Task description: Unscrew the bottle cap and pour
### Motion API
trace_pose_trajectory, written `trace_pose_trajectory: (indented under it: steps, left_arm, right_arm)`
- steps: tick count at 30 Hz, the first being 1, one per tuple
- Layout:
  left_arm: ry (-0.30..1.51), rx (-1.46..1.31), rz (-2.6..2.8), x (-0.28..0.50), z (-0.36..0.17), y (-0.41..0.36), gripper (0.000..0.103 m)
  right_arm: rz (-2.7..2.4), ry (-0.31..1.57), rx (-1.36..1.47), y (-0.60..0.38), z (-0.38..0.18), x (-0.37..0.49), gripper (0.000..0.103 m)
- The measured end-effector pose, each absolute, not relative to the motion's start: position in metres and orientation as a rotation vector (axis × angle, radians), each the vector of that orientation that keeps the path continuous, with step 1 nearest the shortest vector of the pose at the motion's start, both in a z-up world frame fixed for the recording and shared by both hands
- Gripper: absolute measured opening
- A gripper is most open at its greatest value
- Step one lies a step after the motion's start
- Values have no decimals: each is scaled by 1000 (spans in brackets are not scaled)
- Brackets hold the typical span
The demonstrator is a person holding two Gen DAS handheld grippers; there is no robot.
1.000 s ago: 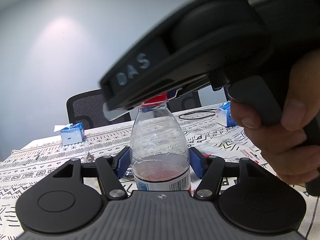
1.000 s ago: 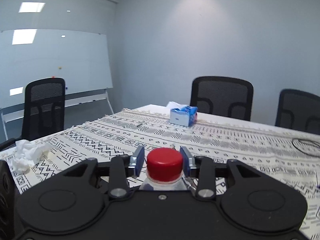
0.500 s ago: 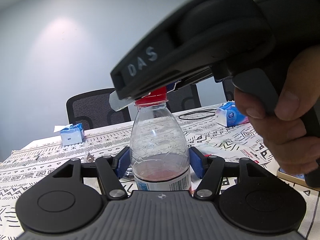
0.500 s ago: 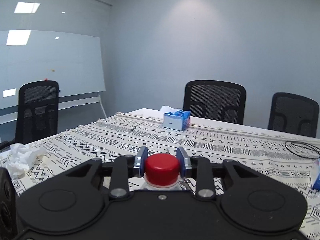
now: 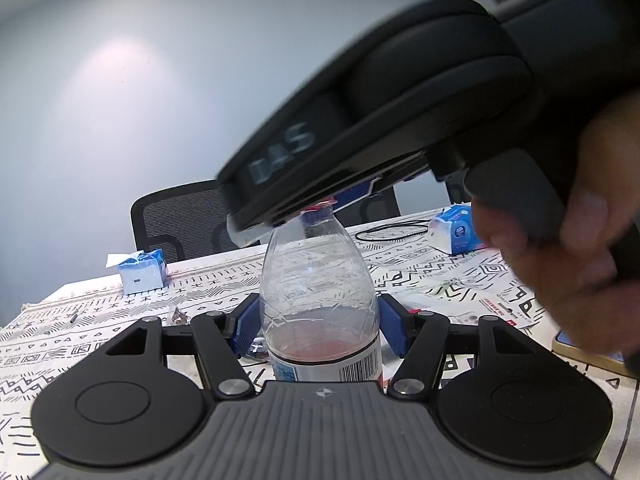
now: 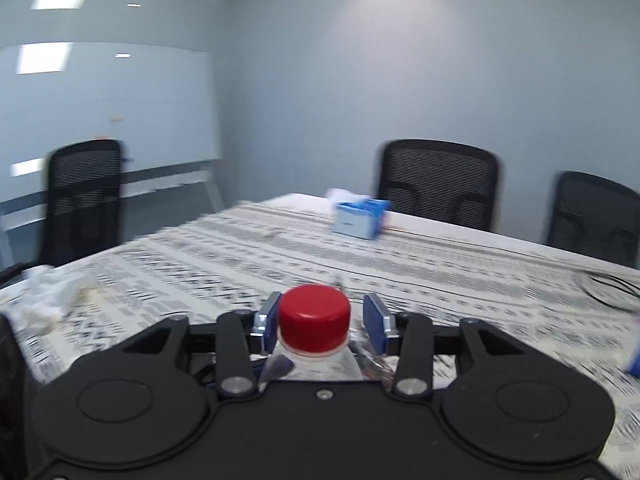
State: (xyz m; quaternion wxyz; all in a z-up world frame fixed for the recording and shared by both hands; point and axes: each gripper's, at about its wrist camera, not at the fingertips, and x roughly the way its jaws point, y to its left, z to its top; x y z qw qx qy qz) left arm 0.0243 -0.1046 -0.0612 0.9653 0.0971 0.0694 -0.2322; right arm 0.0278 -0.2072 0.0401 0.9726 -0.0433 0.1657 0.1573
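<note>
Our right gripper (image 6: 319, 322) just spread its pads off the red cap (image 6: 314, 316), prob regripping for another twist, while left gripper (image 5: 319, 326) pinches the bottle (image 5: 320, 296).

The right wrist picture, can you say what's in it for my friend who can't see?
A red bottle cap sits between the right gripper's two blue fingers, with a gap on its right side, so the jaws are open. Behind it a patterned tablecloth holds a blue tissue box, with black chairs and a whiteboard beyond. The picture is blurry.
</note>
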Motion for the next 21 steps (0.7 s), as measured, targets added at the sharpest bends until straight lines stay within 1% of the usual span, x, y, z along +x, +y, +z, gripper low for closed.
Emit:
trace_pose_trajectory:
  steps: [6, 7, 8, 21]
  left_arm:
    - [147, 173, -462, 25, -61, -104, 59]
    - [149, 173, -462, 26, -60, -104, 60]
    - [149, 174, -461, 25, -60, -104, 60]
    - [152, 178, -520, 21, -59, -96, 59]
  right_arm:
    - [240, 264, -11, -200, 40, 16, 47]
    - [238, 260, 7, -202, 40, 17, 42]
    - [255, 262, 25, -205, 40, 18, 34]
    - [382, 210, 50, -230, 29, 18, 34]
